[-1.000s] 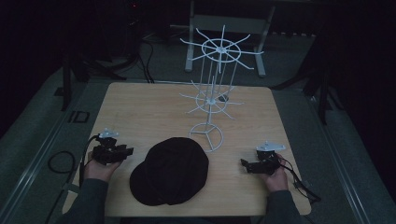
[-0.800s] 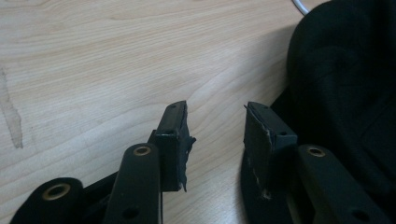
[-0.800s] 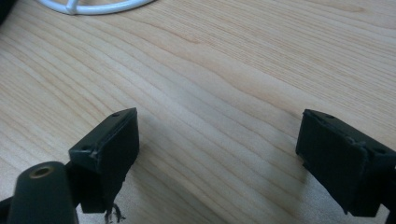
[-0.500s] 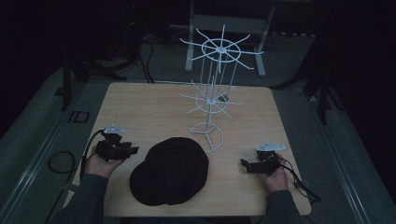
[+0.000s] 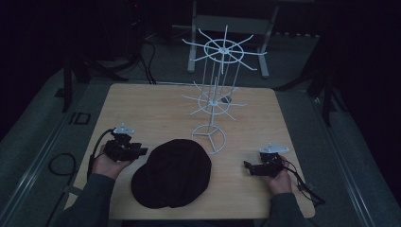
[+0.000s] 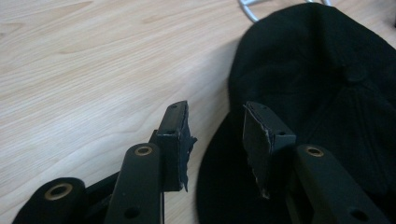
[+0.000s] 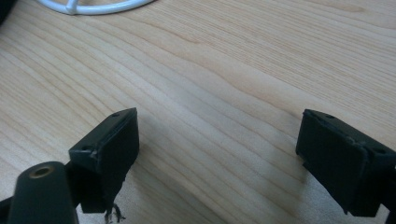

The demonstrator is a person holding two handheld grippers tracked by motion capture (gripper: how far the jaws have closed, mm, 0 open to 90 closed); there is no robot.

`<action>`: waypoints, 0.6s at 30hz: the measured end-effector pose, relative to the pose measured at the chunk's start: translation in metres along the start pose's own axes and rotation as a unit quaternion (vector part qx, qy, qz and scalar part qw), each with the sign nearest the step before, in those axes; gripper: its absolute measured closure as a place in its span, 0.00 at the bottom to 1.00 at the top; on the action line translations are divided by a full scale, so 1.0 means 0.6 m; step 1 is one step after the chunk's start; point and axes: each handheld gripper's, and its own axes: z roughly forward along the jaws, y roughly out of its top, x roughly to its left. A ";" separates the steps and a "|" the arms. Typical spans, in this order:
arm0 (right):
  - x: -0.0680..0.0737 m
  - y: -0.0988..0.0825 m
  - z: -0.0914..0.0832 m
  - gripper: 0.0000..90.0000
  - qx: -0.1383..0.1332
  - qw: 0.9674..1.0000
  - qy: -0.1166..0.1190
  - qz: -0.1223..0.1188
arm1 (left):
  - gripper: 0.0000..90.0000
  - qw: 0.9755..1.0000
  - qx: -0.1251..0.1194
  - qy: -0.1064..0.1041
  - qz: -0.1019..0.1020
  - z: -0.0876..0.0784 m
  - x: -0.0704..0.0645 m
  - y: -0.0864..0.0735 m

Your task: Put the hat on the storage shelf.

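A black cap (image 5: 172, 172) lies flat on the table (image 5: 156, 106), near the front edge and about midway between the person's two hands. Its rounded crown faces up, and in the left gripper view the cap (image 6: 322, 93) spreads dark across the right side over the pale wood.

The left hand-held gripper (image 5: 142, 151) sits just beside the cap's left rim, pointing toward it. Its jaws stand partly apart and have just been closing a little; nothing is pinched between them. Seen along its own jaws, the left hand-held gripper (image 6: 215, 135) hangs over the cap's edge, one jaw over bare wood, the other over black cloth, the pads not pressing on either.

The right hand-held gripper (image 5: 247, 165) rests low at the cap's right side, a little apart from it, aimed leftward. In its own view the right hand-held gripper (image 7: 217, 149) is spread wide with only wood grain between the jaws.

Behind the cap, touching nothing, stands a white wire rack (image 5: 213, 101): a ring base on the table, a thin post, and two tiers of spokes. A curve of that base (image 7: 93, 7) shows at the top of the right gripper view.
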 end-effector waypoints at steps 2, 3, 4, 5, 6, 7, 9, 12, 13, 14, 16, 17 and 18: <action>0.000 0.000 0.000 0.15 0.000 1.000 0.000 0.000 | 0.65 1.000 0.008 -0.005 0.004 0.007 -0.006 0.004; 0.000 0.000 0.000 0.15 0.000 1.000 0.000 0.000 | 0.64 1.000 0.008 -0.005 0.004 0.007 -0.006 0.004; 0.000 0.000 0.000 0.15 0.000 1.000 0.000 0.000 | 0.62 1.000 0.013 -0.007 0.002 0.013 -0.009 0.006; 0.000 0.000 0.000 0.15 0.000 1.000 0.000 0.000 | 0.61 1.000 0.013 -0.007 0.002 0.013 -0.009 0.006; 0.000 0.000 0.000 0.15 0.000 1.000 0.000 0.000 | 0.60 1.000 0.016 -0.009 0.002 0.016 -0.011 0.007; 0.000 0.000 0.000 0.15 0.000 1.000 0.000 0.000 | 0.60 1.000 0.019 -0.009 0.004 0.018 -0.012 0.008; 0.000 0.000 0.000 0.15 0.000 1.000 0.000 0.000 | 0.60 1.000 0.023 -0.009 0.004 0.024 -0.016 0.009; 0.000 0.000 0.000 0.15 0.000 1.000 0.000 0.000 | 0.60 0.999 0.032 -0.006 0.008 0.034 -0.023 0.010; 0.000 0.000 0.000 0.15 0.000 1.000 0.000 0.000 | 0.60 0.999 0.032 -0.006 0.008 0.034 -0.023 0.010; 0.000 0.000 0.000 0.15 0.000 1.000 0.000 0.000 | 0.60 0.999 0.040 -0.007 0.013 0.041 -0.028 0.011; 0.000 0.000 0.000 0.15 0.000 1.000 0.000 0.000 | 0.60 0.999 0.048 -0.003 0.016 0.047 -0.031 0.012; 0.000 0.000 0.000 0.15 0.000 1.000 0.000 0.000 | 0.60 0.998 0.054 -0.001 0.016 0.051 -0.033 0.012; 0.000 0.000 0.000 0.15 0.000 1.000 0.000 0.000 | 0.60 0.998 0.060 0.001 0.017 0.056 -0.034 0.011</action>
